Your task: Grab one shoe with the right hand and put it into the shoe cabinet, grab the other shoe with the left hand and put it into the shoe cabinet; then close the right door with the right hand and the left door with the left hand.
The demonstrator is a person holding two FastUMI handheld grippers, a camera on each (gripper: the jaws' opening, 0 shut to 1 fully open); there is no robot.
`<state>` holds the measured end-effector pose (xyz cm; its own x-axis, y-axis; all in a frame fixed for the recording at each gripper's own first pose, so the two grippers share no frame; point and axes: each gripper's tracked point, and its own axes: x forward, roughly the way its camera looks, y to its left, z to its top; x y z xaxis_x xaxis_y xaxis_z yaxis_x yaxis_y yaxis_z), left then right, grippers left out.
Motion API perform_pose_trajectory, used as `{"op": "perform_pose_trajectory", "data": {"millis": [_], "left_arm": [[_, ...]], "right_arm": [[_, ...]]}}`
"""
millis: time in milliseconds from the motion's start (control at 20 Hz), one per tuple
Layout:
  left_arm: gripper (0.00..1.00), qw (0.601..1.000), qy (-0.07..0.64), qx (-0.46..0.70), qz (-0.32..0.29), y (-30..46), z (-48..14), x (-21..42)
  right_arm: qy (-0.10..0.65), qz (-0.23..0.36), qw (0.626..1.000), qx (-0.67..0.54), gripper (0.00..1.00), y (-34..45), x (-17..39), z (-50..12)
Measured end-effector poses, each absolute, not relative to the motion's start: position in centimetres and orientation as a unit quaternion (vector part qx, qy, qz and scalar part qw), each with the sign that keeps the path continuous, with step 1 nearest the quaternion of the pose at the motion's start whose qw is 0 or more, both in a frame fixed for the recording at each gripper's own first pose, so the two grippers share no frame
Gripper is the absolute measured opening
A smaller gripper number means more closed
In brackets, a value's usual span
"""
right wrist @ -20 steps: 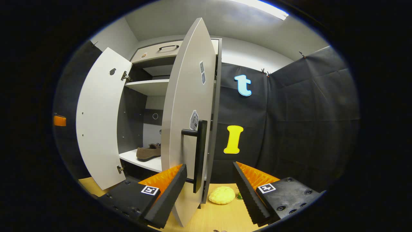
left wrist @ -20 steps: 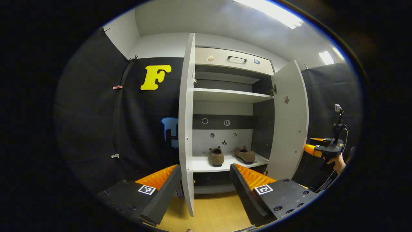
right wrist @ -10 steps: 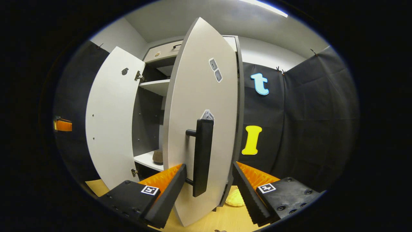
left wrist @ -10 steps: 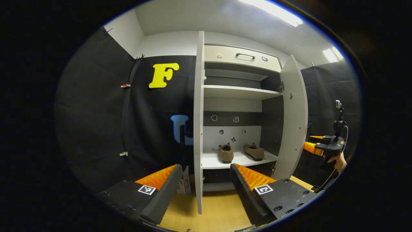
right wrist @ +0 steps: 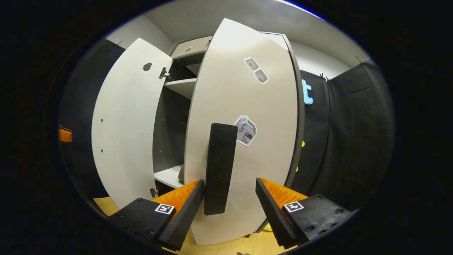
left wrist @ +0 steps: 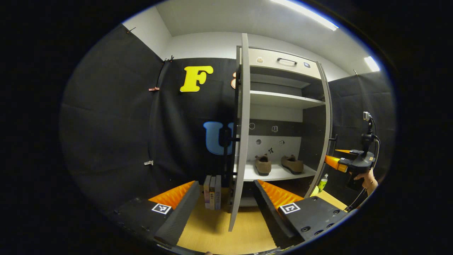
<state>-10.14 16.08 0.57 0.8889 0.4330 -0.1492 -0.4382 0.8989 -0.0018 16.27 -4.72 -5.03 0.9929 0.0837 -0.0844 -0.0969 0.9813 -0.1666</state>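
With both brown shoes [left wrist: 277, 164] seated on the shoe cabinet's lower shelf [left wrist: 279, 174], the right gripper [right wrist: 229, 193], fingers spread, straddles the right door's black handle [right wrist: 219, 168] to push it closed, while the left gripper [left wrist: 226, 194], likewise spread and empty, faces the left door's edge [left wrist: 240, 141].

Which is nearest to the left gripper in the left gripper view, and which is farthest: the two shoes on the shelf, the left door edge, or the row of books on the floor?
1. Left door edge, between the left gripper's fingers.
2. Books, standing on the floor just left of the door.
3. Shoes, deep inside on the cabinet shelf; the two are too close to rank.
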Motion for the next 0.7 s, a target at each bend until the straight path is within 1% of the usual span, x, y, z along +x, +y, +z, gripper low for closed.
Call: {"op": "perform_pose_trajectory", "data": {"millis": [150, 350, 500, 550, 700], "left_arm": [[0.95, 0.969, 0.069, -0.02, 0.237, 17.6, 0.5, -11.2], [0.95, 0.973, 0.053, -0.036, 0.222, 19.7, 0.4, -10.2], [0.95, 0.978, 0.052, -0.044, 0.197, 21.3, 0.0, -7.2], [0.95, 0.979, 0.055, -0.04, 0.19, 21.6, -0.2, -6.4], [0.95, 0.983, 0.066, -0.026, 0.168, 22.7, -0.7, -3.9]], "right_arm": [[0.029, 0.033, 0.993, -0.107, 0.96, -3.8, 18.0, -5.2], [0.029, 0.019, 0.993, -0.109, 0.96, -3.4, 18.9, -5.4], [0.031, 0.025, 0.994, -0.101, 0.96, -3.0, 17.6, -5.3], [0.029, 0.025, 0.994, -0.101, 0.98, -3.0, 16.9, -5.1], [0.027, 0.024, 0.994, -0.102, 0.98, -3.0, 14.4, -4.5]]}}
